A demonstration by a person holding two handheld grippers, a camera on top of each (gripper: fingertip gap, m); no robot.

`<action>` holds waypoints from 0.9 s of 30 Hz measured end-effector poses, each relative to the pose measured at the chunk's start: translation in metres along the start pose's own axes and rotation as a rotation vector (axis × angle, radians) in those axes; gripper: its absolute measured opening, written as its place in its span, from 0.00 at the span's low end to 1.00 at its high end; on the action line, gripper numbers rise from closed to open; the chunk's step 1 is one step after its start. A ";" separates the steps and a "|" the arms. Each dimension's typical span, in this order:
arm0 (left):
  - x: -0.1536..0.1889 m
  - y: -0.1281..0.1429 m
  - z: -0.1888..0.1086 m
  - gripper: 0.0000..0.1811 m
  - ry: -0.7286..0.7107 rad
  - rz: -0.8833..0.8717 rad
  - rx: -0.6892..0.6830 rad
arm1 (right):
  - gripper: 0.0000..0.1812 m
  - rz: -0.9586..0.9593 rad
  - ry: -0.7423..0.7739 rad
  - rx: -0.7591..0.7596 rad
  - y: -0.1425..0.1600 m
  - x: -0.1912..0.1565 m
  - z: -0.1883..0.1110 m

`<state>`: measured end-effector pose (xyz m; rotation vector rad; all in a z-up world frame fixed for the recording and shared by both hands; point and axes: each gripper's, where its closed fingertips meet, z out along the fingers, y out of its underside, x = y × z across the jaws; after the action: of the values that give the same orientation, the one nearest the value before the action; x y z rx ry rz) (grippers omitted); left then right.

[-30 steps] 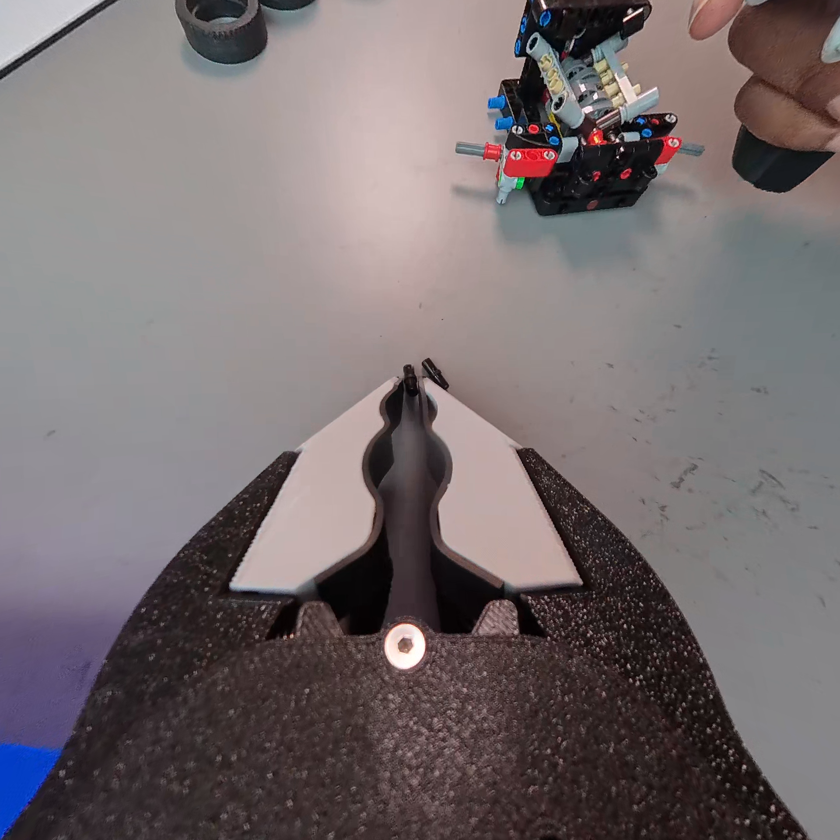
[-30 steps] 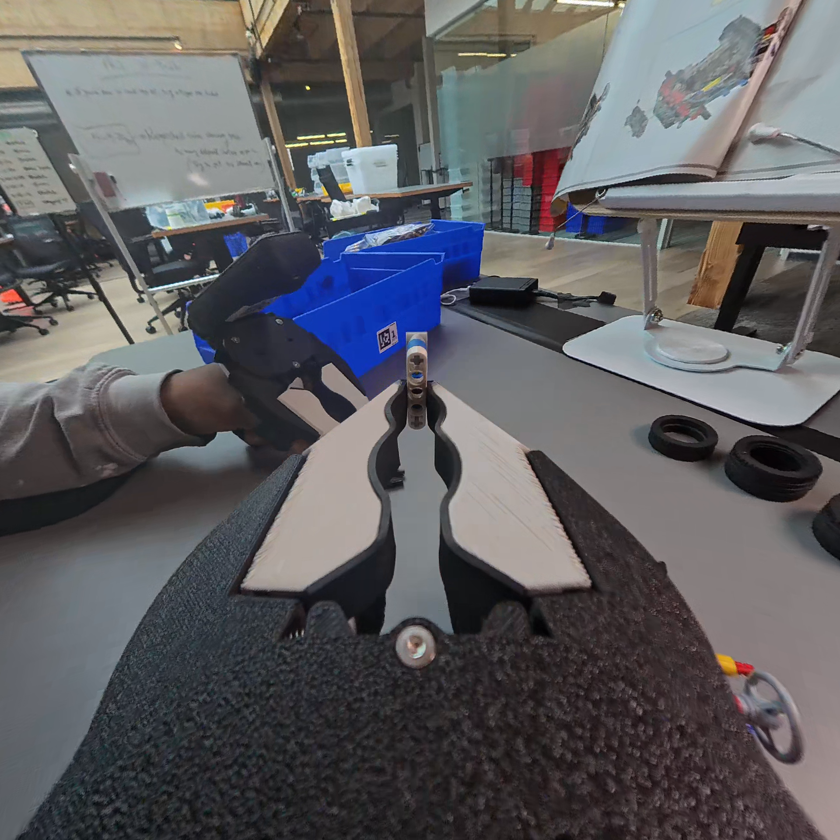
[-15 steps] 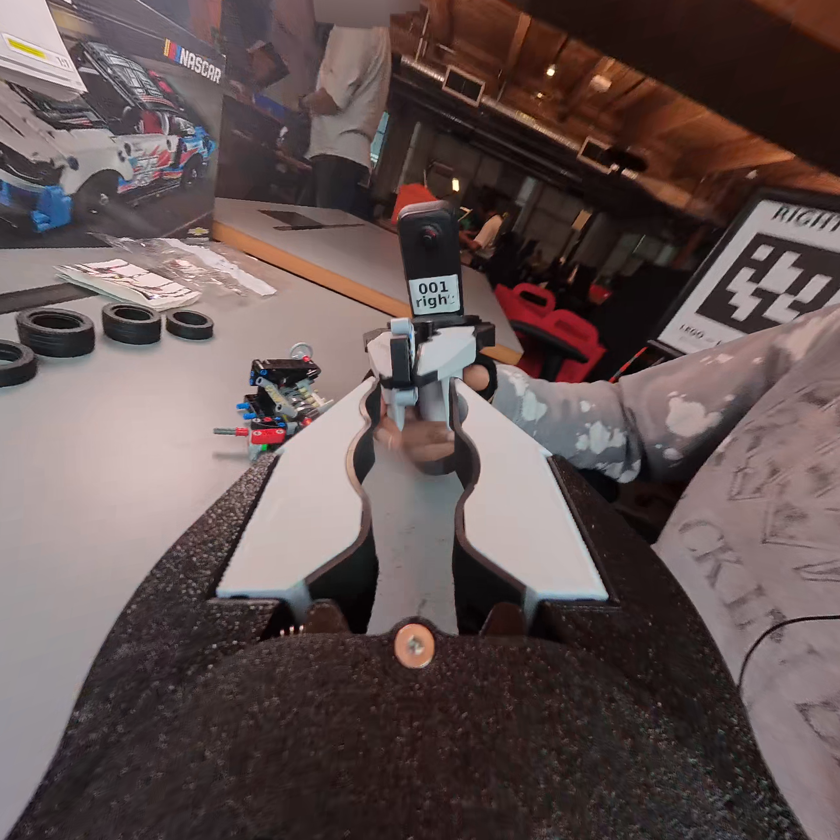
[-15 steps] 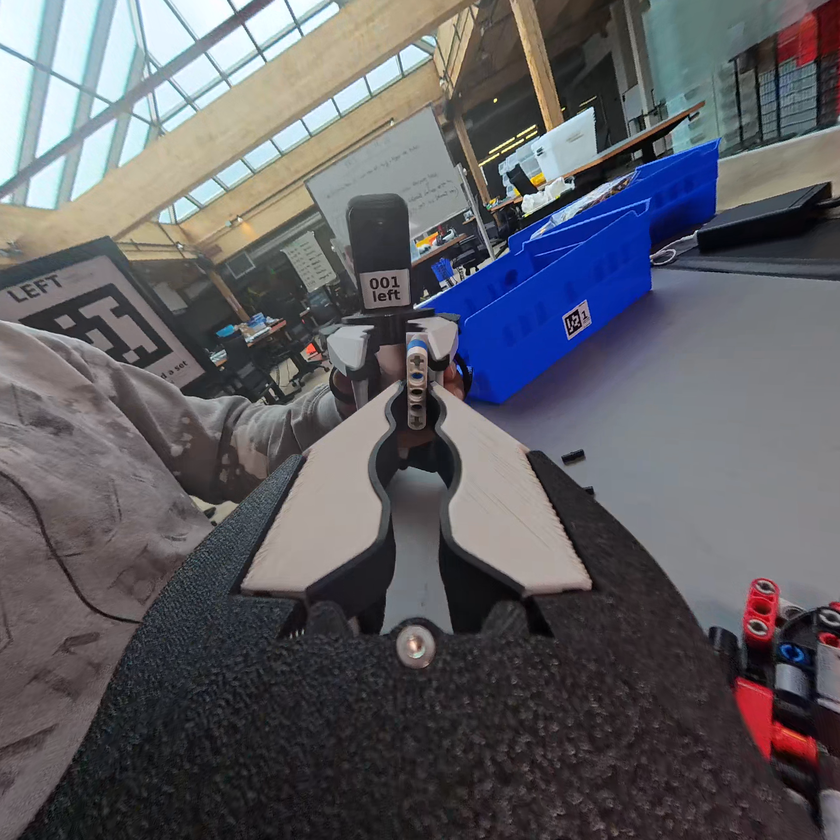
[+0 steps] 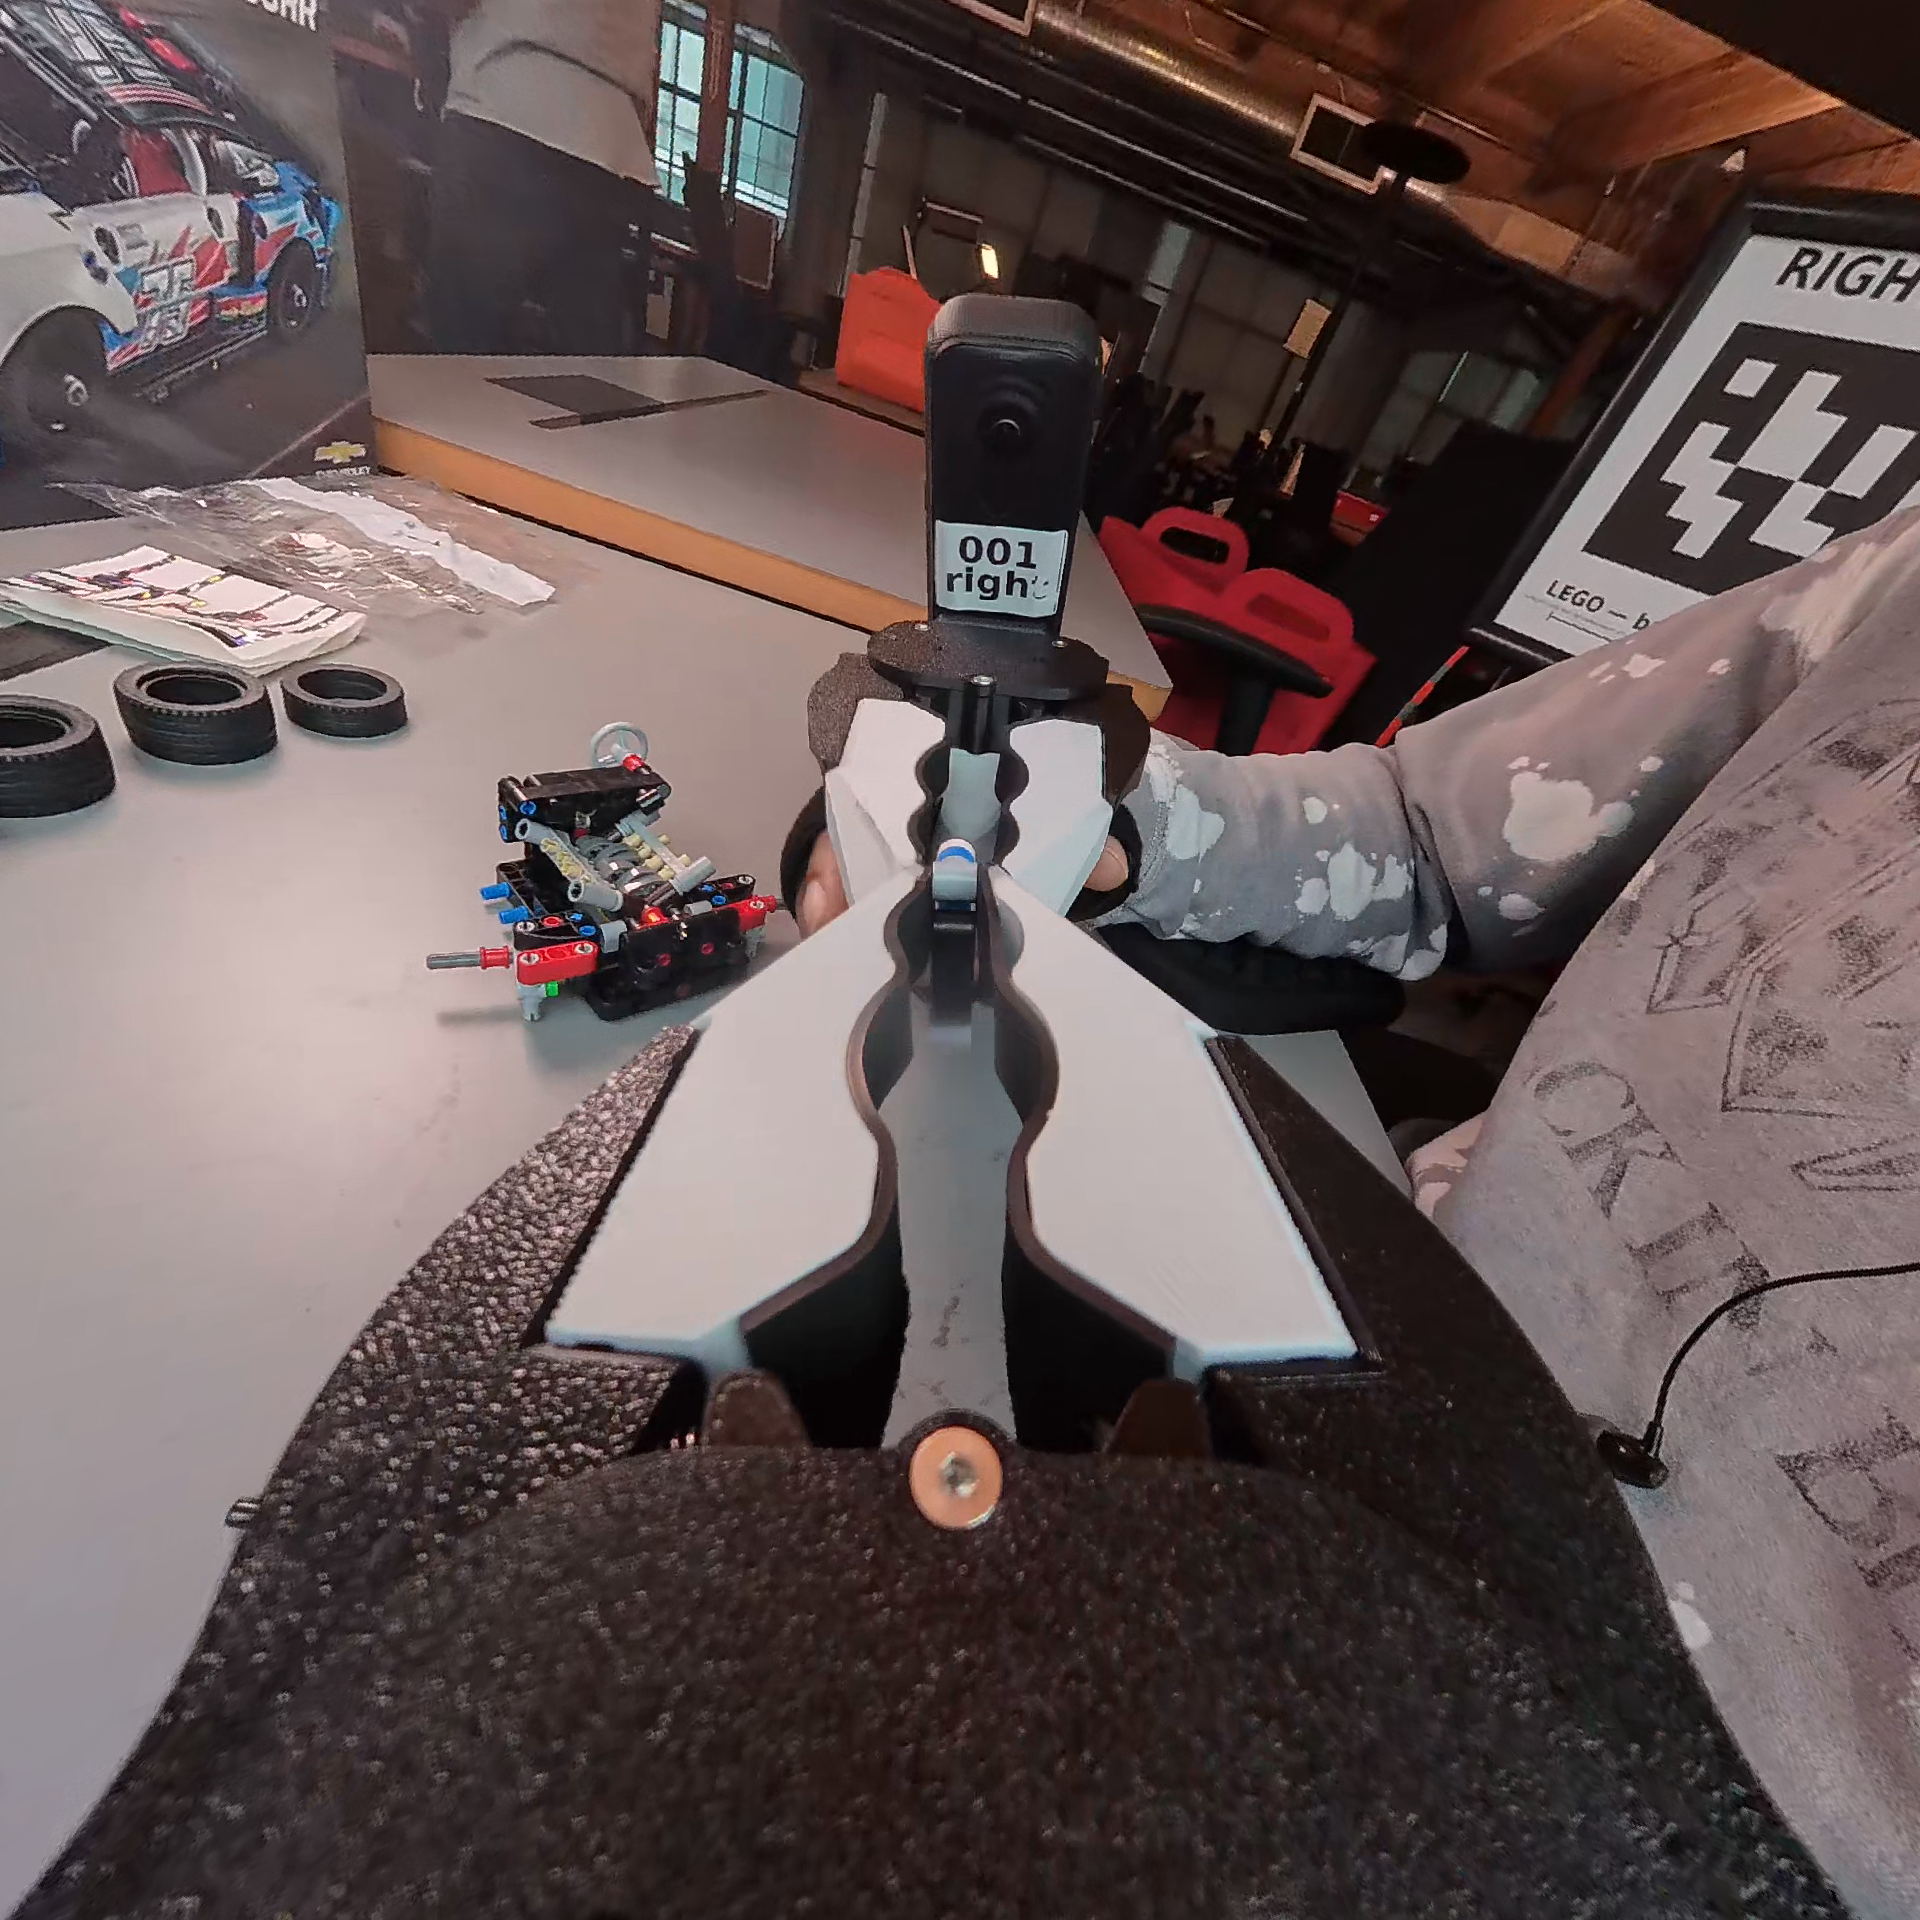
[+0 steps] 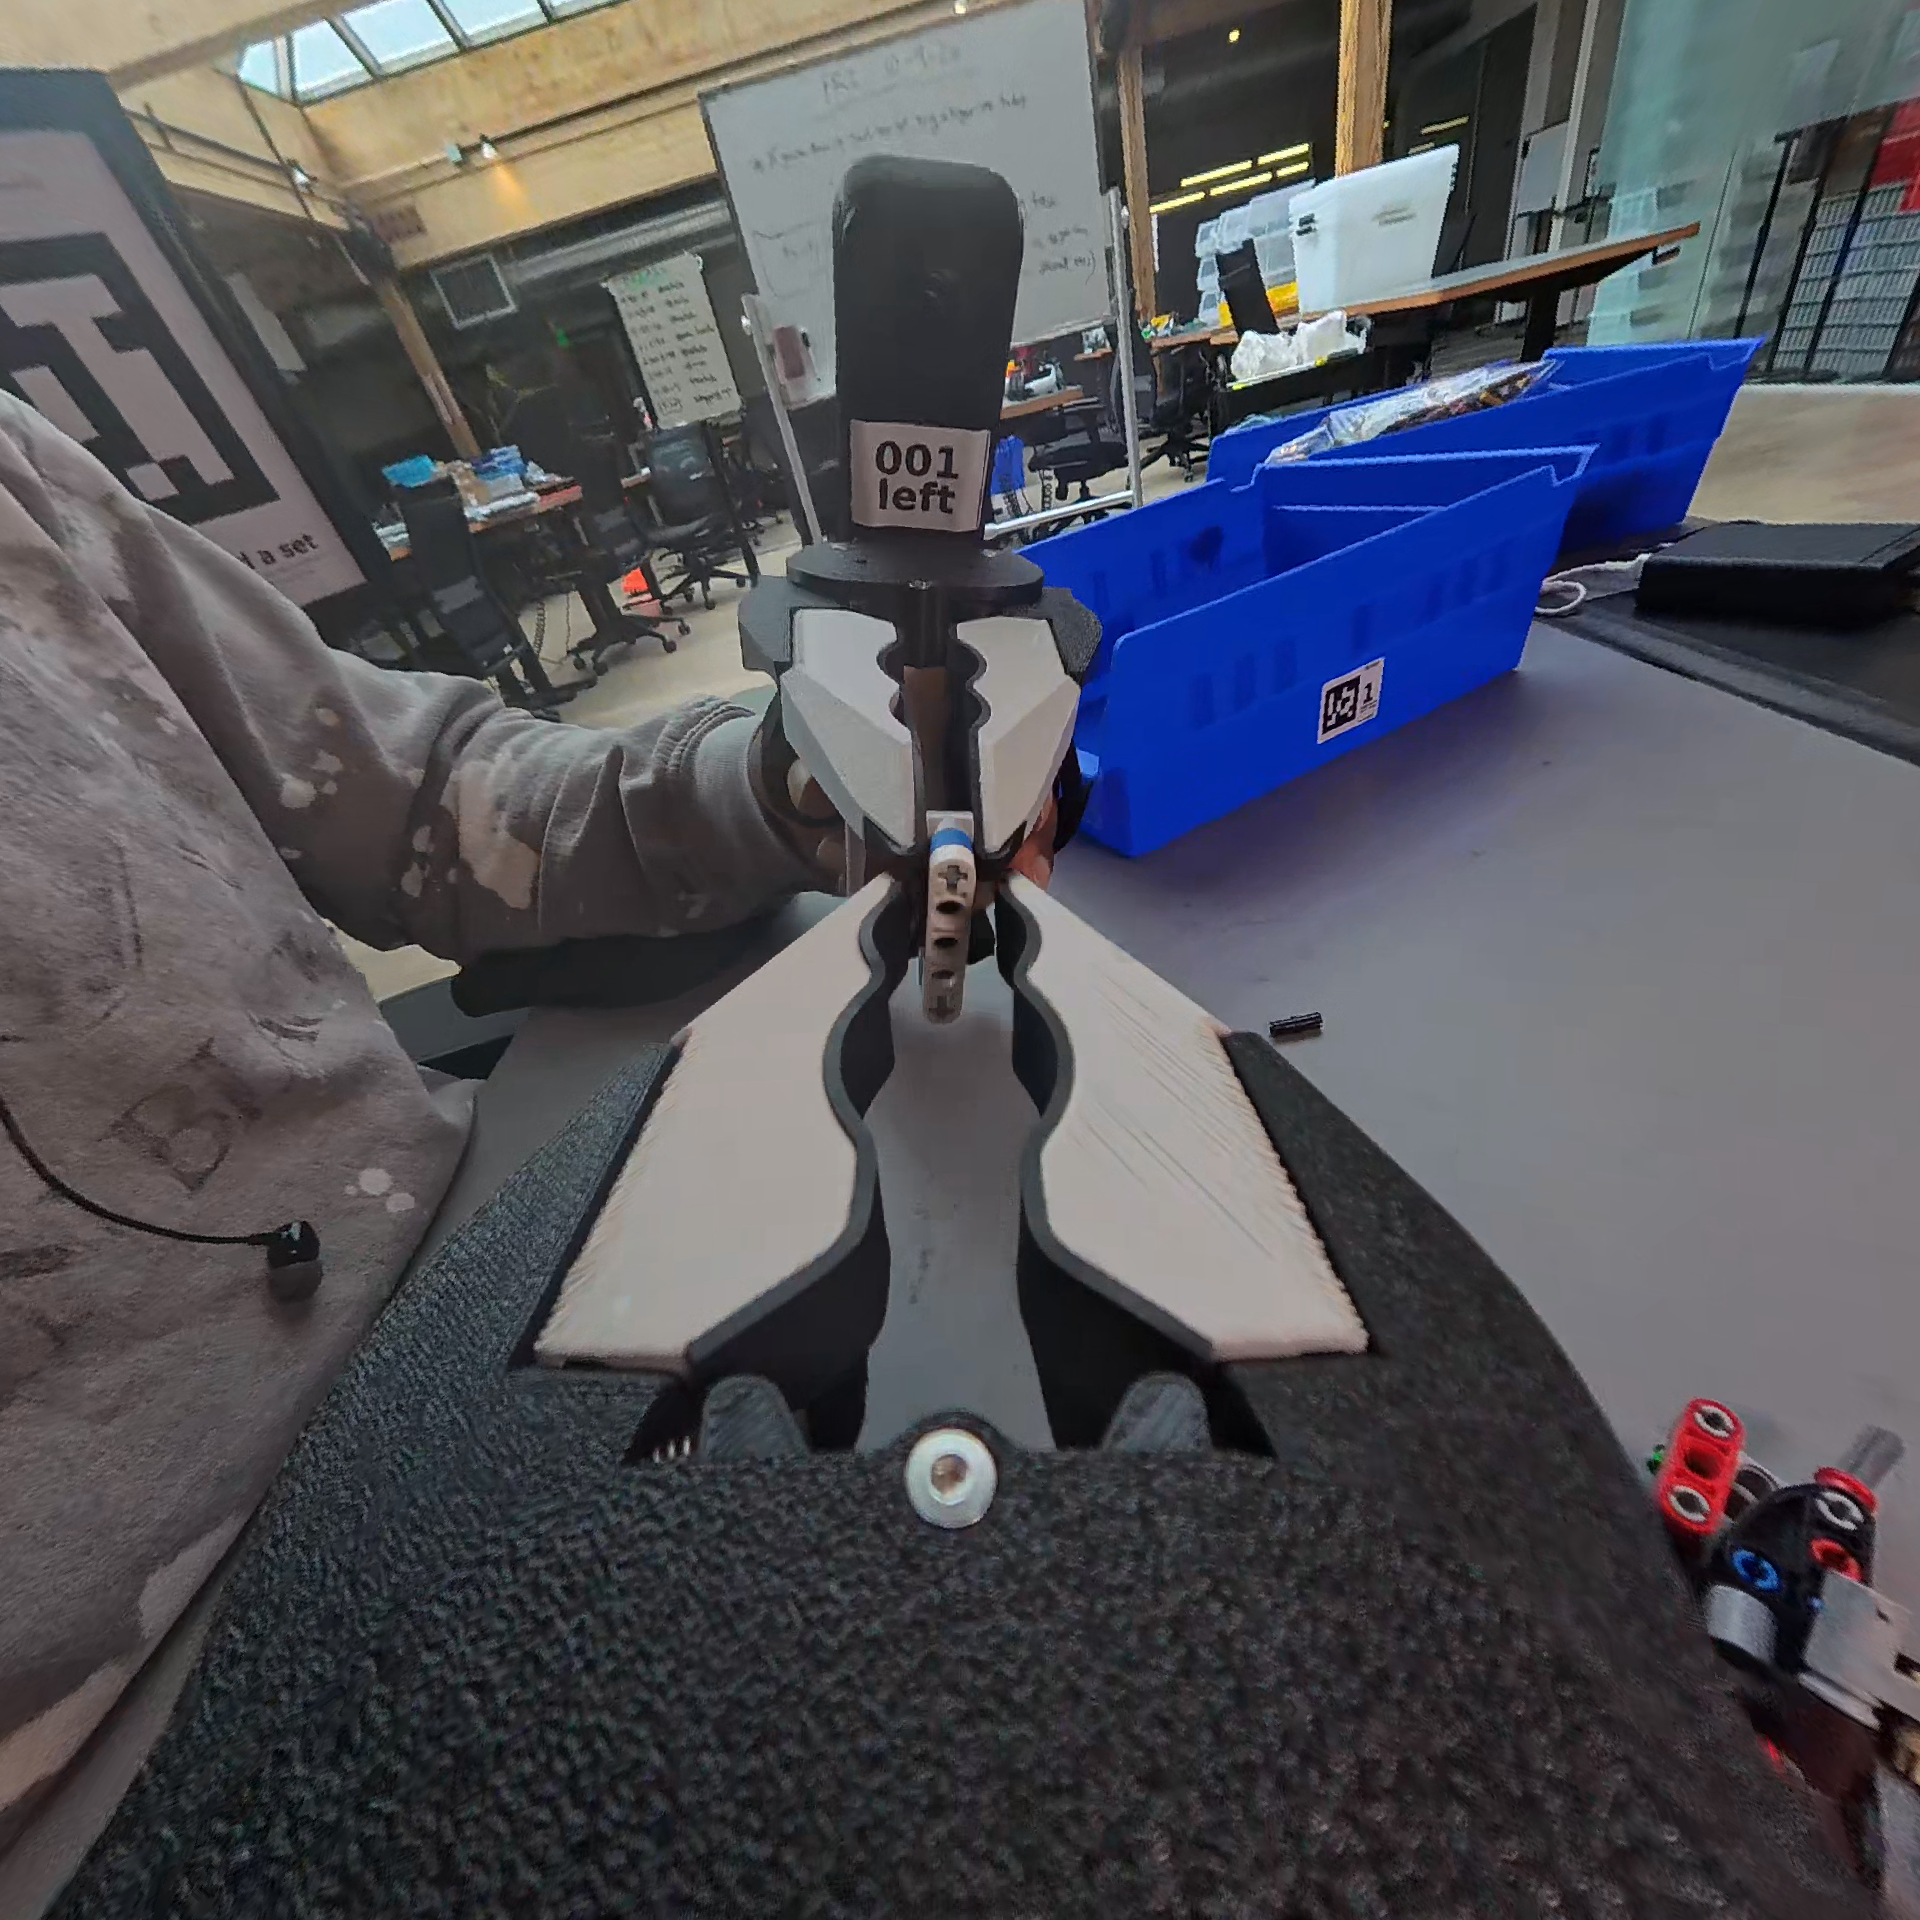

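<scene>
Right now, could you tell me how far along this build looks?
Done: a partly built brick model stands on the table. In hand: the right claw is shut on a grey beam, and the shut left claw meets its blue-tipped end. Left: three tyres lie loose, unfitted.

Open-plan workshop or lab in a converted industrial hall: timber posts and beams under a skylight (image 6: 343, 42), exposed ductwork (image 5: 1174, 62), a whiteboard (image 6: 914, 135), rows of work tables with office chairs (image 6: 686, 499); on the grey desk (image 5: 260, 1091), blue parts bins (image 6: 1351, 644), loose toy tyres (image 5: 197, 712) and a part-built brick model (image 5: 613, 894)
</scene>
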<state>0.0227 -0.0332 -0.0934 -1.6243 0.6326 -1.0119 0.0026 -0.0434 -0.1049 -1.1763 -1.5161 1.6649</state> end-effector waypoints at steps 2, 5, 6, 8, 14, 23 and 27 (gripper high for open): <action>0.001 -0.003 0.000 0.04 0.005 -0.009 0.021 | 0.05 -0.015 0.001 0.011 -0.003 -0.002 0.000; 0.004 -0.006 0.000 0.04 0.024 -0.028 0.039 | 0.04 -0.035 -0.009 0.015 -0.006 -0.004 -0.001; 0.005 -0.007 -0.001 0.04 0.031 -0.034 0.037 | 0.04 -0.042 -0.015 0.015 -0.007 -0.005 -0.002; 0.007 -0.009 -0.003 0.04 0.033 -0.027 0.017 | 0.04 -0.059 -0.018 0.016 -0.009 -0.006 -0.003; 0.007 -0.002 -0.004 0.04 0.021 0.022 -0.068 | 0.04 -0.079 -0.046 -0.023 -0.005 -0.007 -0.006; 0.011 0.001 -0.003 0.03 0.021 0.042 -0.140 | 0.04 -0.104 -0.085 -0.064 -0.004 -0.011 -0.011; 0.011 0.005 -0.002 0.04 0.010 0.058 -0.181 | 0.04 -0.118 -0.088 -0.098 0.000 -0.011 -0.013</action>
<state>0.0269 -0.0451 -0.0950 -1.7479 0.7931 -0.9432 0.0188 -0.0471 -0.1016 -1.0539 -1.7043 1.5982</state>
